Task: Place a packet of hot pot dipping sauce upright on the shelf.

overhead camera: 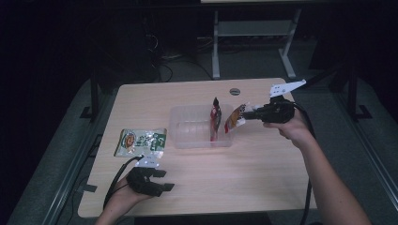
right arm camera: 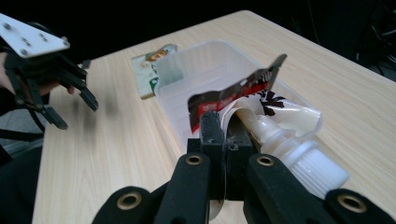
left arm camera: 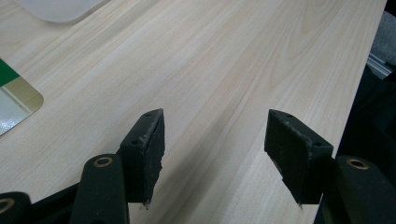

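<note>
Light wood table (overhead camera: 244,164); dark floor beyond with the white legs of another bench (overhead camera: 216,42) and loose cables. A flat green and white packet (overhead camera: 141,142) lies on the table left of centre, just beside the left end of a clear plastic tub (overhead camera: 187,133); nothing lies between the two claws. Left claw (overhead camera: 162,180) sits low near the front edge of the table, held in the person's left hand (overhead camera: 123,197), jaws pointing right and spread wide with bare wood between them; in the left gripper view a corner of the packet (left arm camera: 14,100) lies at far left. Right claw (overhead camera: 248,112) is held above the tub's right end by the right hand (overhead camera: 293,127), forearm running in from lower right, jaws pointing left and pressed tight on a squeeze pouch (right arm camera: 275,119) with a white ribbed screw cap (right arm camera: 310,165). The pouch hangs in the air, tilted, off the table. In the tub, one red and black sachet (overhead camera: 215,119) stands upright against its right part; the rest of the tub looks bare.
</note>
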### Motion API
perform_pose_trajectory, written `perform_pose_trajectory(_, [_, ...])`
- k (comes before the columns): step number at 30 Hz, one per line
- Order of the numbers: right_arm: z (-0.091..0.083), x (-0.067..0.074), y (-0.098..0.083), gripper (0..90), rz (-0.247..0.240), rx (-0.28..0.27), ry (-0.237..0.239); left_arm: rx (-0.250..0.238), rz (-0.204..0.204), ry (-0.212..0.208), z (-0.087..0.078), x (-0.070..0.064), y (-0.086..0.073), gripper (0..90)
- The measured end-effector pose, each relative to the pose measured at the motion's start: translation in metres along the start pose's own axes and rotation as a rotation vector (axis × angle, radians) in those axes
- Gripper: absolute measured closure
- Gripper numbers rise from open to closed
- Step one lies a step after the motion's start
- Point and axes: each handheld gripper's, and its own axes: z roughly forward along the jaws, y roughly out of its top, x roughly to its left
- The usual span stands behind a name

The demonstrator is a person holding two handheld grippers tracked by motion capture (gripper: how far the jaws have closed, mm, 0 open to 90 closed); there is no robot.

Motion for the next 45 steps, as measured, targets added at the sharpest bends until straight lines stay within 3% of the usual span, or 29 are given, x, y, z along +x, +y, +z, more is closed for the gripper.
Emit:
perform_pose_trajectory(13, [0.005, -0.005, 0.014, 89.0, -0.047, 0.121, -0.086, 0.006, 0.007, -0.004, 0.000, 0.000, 0.001, 37.6])
perform_pose_trajectory(19, [0.011, -0.007, 0.019, 88.9, -0.051, 0.155, -0.103, 0.007, 0.005, -0.007, -0.001, 0.001, 0.000, 37.6])
perform_pose_trajectory(32, [0.032, -0.008, 0.019, 88.7, -0.063, 0.197, -0.110, -0.001, 0.002, -0.010, -0.001, 0.001, 0.000, 37.6])
perform_pose_trajectory(45, [0.046, -0.012, 0.015, 88.7, -0.039, 0.205, -0.106, 0.006, -0.009, -0.010, 0.000, 0.003, -0.001, 37.7])
